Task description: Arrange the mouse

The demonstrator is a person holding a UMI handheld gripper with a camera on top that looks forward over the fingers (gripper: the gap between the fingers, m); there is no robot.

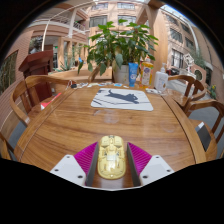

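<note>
One pale yellow mouse (pixel 112 157) sits between the gripper's (pixel 112 160) two pink pads (pixel 86 156), which pinch its sides. Ahead lies bare wooden table (pixel 70 125), open out to a single mat (pixel 123 98). Beyond that stand one leafy plant (pixel 120 42) and a few containers (pixel 140 73). Chairs (pixel 30 95) flank both table edges.

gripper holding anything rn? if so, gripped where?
Yes. The gripper is shut on the yellowish mouse; both pink pads press its two long sides, above the wooden table.
</note>
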